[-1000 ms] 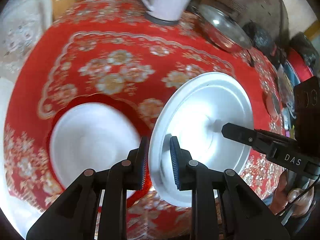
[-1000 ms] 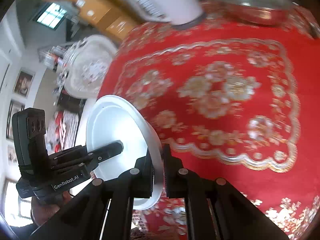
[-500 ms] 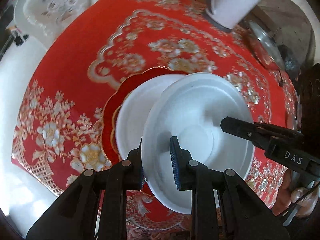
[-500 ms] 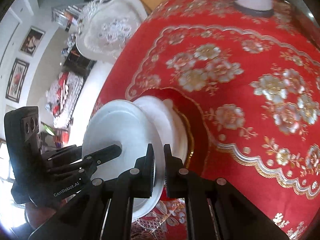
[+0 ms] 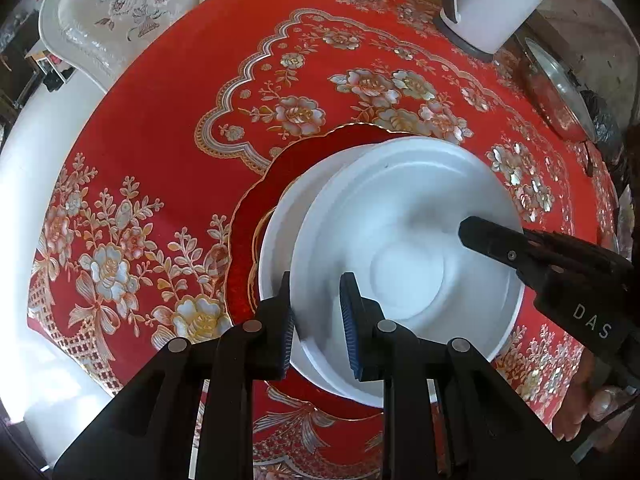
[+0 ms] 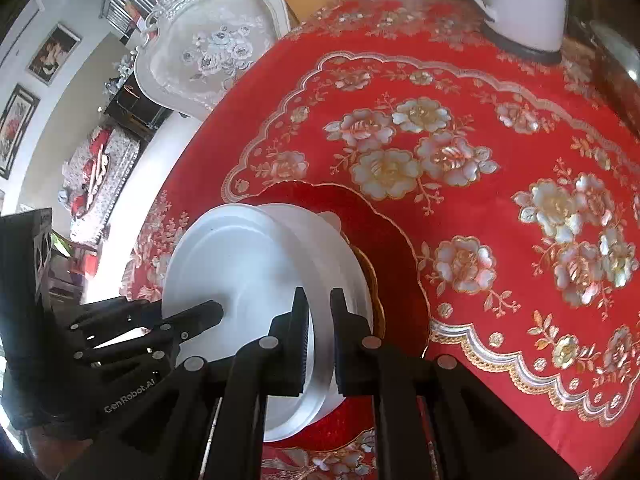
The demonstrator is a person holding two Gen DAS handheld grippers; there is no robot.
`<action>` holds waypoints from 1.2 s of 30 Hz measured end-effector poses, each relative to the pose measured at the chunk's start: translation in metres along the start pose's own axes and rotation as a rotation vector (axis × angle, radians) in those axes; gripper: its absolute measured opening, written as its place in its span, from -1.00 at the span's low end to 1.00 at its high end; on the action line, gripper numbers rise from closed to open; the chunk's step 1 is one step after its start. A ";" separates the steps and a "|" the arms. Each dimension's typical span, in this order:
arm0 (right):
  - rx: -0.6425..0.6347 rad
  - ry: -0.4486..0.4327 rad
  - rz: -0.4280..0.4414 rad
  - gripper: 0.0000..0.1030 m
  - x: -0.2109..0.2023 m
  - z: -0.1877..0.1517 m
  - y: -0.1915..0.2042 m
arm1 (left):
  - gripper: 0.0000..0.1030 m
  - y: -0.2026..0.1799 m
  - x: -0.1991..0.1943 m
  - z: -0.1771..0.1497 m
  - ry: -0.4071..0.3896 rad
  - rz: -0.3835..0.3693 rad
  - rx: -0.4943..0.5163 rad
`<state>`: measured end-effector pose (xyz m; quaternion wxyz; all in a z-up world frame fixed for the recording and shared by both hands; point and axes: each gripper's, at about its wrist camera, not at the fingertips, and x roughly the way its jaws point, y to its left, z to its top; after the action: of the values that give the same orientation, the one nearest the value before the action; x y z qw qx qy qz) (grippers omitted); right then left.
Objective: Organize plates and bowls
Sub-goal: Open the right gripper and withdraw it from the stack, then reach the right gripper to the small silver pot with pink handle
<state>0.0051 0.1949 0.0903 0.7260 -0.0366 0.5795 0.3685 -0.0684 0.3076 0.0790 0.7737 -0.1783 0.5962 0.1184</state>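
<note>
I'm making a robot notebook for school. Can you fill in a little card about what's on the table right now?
Held dish: white bowl, over a white plate
Under them: red plate with gold rim
Left claw: clamped on the bowl's near rim
Right claw: opening, rim between its pads
Table cover: red flowered tablecloth
Far side: white kettle, glass lid
</note>
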 end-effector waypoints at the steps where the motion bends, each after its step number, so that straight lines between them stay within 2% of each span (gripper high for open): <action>1: -0.003 -0.004 -0.007 -0.80 0.000 0.000 0.000 | -0.58 0.001 0.000 0.000 0.002 0.007 0.000; 5: 0.005 -0.019 -0.004 -0.79 -0.001 0.000 -0.003 | -0.50 0.002 0.000 0.000 0.016 -0.007 0.000; 7: 0.006 -0.016 -0.001 -0.79 -0.001 0.000 -0.003 | -0.33 0.001 -0.005 -0.002 0.004 -0.011 0.008; 11: -0.001 -0.049 -0.015 -0.79 -0.007 -0.001 -0.001 | 0.24 -0.006 -0.019 -0.004 -0.043 0.025 0.039; 19: -0.003 -0.102 -0.011 -0.79 -0.025 -0.003 -0.001 | 0.25 -0.012 -0.039 -0.005 -0.108 0.057 0.058; 26: 0.031 -0.138 -0.017 -0.78 -0.042 -0.011 -0.014 | 0.25 -0.032 -0.044 -0.001 -0.131 0.045 0.088; 27: 0.038 -0.141 -0.017 -0.65 -0.044 -0.013 -0.016 | 0.25 -0.036 -0.044 0.000 -0.131 0.041 0.095; 29: 0.061 -0.155 -0.019 -0.53 -0.049 -0.016 -0.023 | 0.25 -0.047 -0.043 0.002 -0.134 0.033 0.117; 36: 0.107 -0.188 -0.047 -0.53 -0.066 -0.025 -0.042 | 0.25 -0.081 -0.039 0.005 -0.141 0.037 0.185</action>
<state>0.0054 0.1201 0.1239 0.7866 0.0234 0.5267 0.3216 -0.0424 0.2375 0.1281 0.8246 -0.0864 0.5519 0.0895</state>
